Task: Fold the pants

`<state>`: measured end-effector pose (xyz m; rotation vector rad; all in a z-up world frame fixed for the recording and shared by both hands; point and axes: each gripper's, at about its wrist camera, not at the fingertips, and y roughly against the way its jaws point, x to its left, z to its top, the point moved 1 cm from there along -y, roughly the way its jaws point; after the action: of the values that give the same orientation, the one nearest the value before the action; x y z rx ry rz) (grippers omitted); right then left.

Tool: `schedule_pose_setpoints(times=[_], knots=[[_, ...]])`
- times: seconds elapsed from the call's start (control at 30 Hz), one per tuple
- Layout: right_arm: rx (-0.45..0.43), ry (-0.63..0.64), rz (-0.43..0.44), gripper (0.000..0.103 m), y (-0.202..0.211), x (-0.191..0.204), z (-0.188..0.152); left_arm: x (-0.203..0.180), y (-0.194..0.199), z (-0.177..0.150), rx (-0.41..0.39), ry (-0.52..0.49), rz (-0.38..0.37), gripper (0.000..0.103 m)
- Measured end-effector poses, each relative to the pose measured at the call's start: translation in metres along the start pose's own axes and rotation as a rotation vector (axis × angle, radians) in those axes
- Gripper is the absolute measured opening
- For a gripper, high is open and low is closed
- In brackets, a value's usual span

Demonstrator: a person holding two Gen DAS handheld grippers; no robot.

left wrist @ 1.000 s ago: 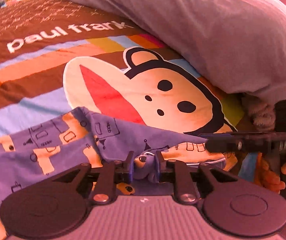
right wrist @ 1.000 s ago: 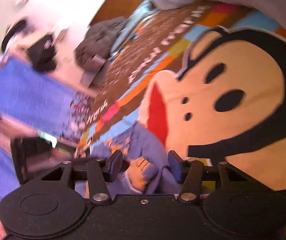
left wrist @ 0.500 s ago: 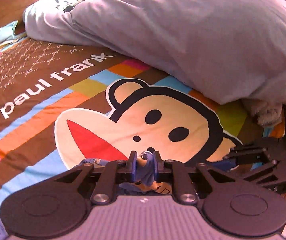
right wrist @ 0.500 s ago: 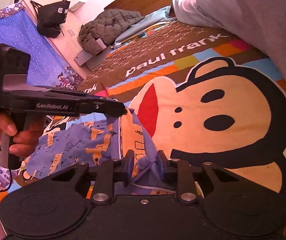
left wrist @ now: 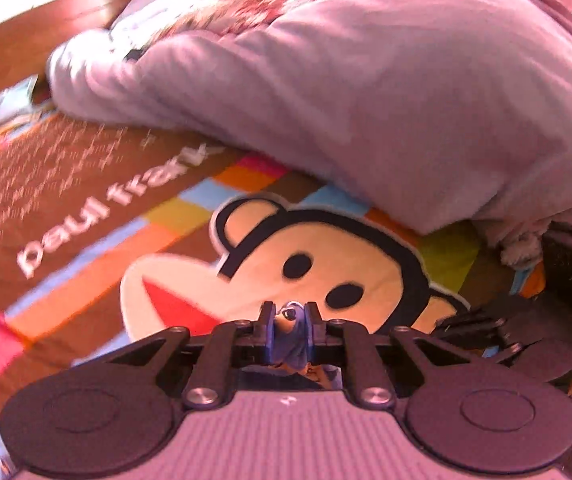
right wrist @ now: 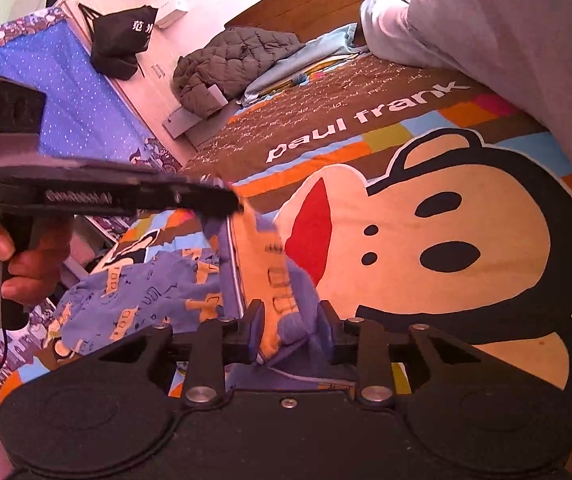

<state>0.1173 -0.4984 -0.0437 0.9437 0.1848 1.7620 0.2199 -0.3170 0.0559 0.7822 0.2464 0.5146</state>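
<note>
Two wrist cameras look out over a bed covered by a bedspread point(right wrist: 438, 240) printed with a large cartoon monkey face and the words "paul frank" on a brown band. In the left wrist view, the left tongs point(left wrist: 289, 332) sit at the lower centre of the frame, closed tight on a small bunched fold of the pants point(left wrist: 288, 344), a blue fabric with orange patches that fills the narrow gap between the two fingers. Beyond them, toward 12 o'clock, a bulky pale lilac duvet point(left wrist: 366, 100) lies heaped across the bed and overlaps the monkey print. At 3 o'clock the dark body of the other tool is partly seen. In the right wrist view, the right tongs point(right wrist: 292, 334) are at the lower centre, their fingers further apart, with a thicker fold of the pants point(right wrist: 274, 280) clamped between them. The rest of the garment hangs and spreads toward 9 o'clock, up to the tip of the left tongs point(right wrist: 230, 204), which a hand point(right wrist: 22, 264) holds by the handle at the left edge. A grey quilted jacket point(right wrist: 234, 64) lies at 11 o'clock, with a black bag point(right wrist: 122, 40) beyond it.
</note>
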Motion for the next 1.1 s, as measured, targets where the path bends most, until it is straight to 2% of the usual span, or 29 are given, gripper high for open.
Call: schedule_pose_setpoints(times=[0.07,0.13,0.23,0.43,0.57,0.67,0.77,0.9,0.97,1.0,1.07,1.1], knots=[[0.006,-0.039,0.023,0.03,-0.002,-0.005,0.001,-0.009,0.0,0.008,-0.009,-0.045,-0.004,0.015],[-0.002,-0.078,0.052,0.017,-0.001,-0.009,0.002,-0.018,-0.002,0.014,-0.01,-0.095,0.005,0.015],[-0.039,-0.066,0.035,0.005,0.005,-0.008,0.003,-0.025,-0.006,0.022,-0.018,-0.124,0.014,0.015],[-0.134,-0.112,-0.005,0.003,0.027,-0.021,0.006,-0.021,-0.024,0.036,-0.059,-0.079,0.015,0.015],[-0.231,-0.154,-0.101,0.002,0.047,-0.039,0.011,-0.012,-0.052,0.043,-0.077,-0.001,0.003,0.015],[-0.261,-0.184,-0.175,0.002,0.051,-0.05,0.017,-0.005,-0.088,0.048,-0.056,0.075,-0.015,0.015],[-0.252,-0.207,-0.237,0.001,0.045,-0.059,0.022,-0.003,-0.124,0.05,-0.018,0.106,0.006,0.015],[-0.192,-0.139,-0.397,0.0,0.027,-0.061,0.022,0.001,-0.156,0.051,0.039,0.178,0.061,0.015],[-0.132,-0.172,-0.407,0.003,0.017,-0.069,0.022,0.007,-0.156,0.05,0.044,0.247,0.065,0.015],[-0.116,-0.191,-0.411,0.01,0.015,-0.072,0.021,0.01,-0.15,0.049,0.027,0.28,0.065,0.018],[-0.124,-0.206,-0.413,0.016,0.017,-0.075,0.019,0.015,-0.136,0.049,0.01,0.289,0.075,0.04],[-0.132,-0.206,-0.394,0.021,0.02,-0.075,0.019,0.016,-0.125,0.047,0.005,0.271,0.092,0.063]])
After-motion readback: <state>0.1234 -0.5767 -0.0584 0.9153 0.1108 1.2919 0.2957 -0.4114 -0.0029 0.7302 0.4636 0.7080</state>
